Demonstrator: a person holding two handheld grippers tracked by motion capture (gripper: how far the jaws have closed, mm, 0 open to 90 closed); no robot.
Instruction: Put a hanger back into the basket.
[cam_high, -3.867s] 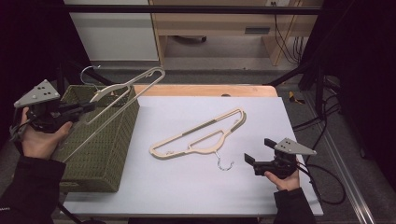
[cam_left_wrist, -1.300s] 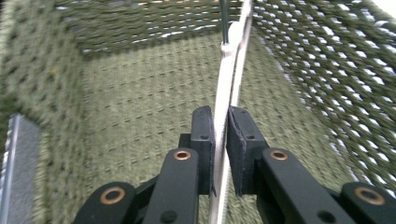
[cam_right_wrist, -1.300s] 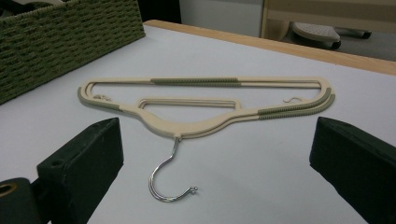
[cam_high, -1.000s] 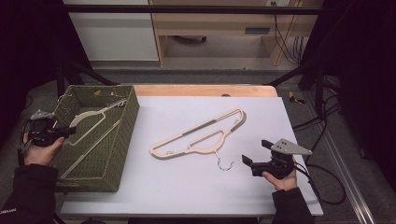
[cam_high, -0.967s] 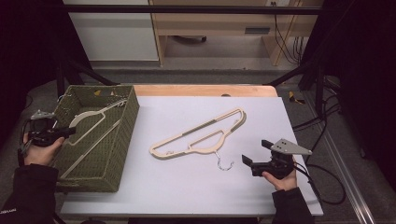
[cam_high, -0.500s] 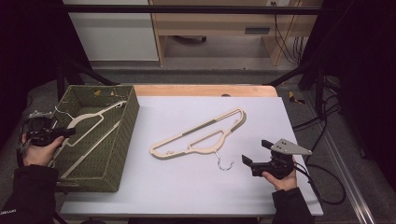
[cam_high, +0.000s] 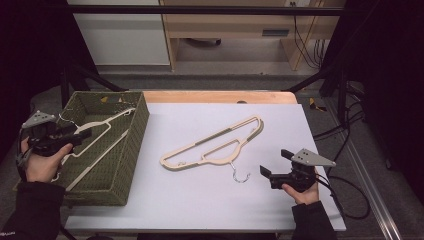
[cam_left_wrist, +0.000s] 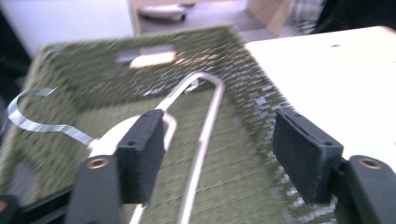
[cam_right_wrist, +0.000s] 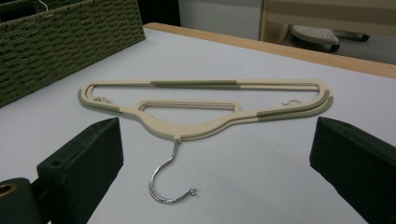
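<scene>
The left hand-held gripper hovers at the left rim of the basket, its jaws just opened, free of the hanger lying inside. Right of the basket, a second hanger lies on the counter. Farther right, the right hand-held gripper gapes empty.

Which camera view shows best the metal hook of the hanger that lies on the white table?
The right gripper view: the metal hook lies close and sharp between the open jaws. The high view shows that hook small, below the hanger. The left gripper view looks into the basket instead.
</scene>
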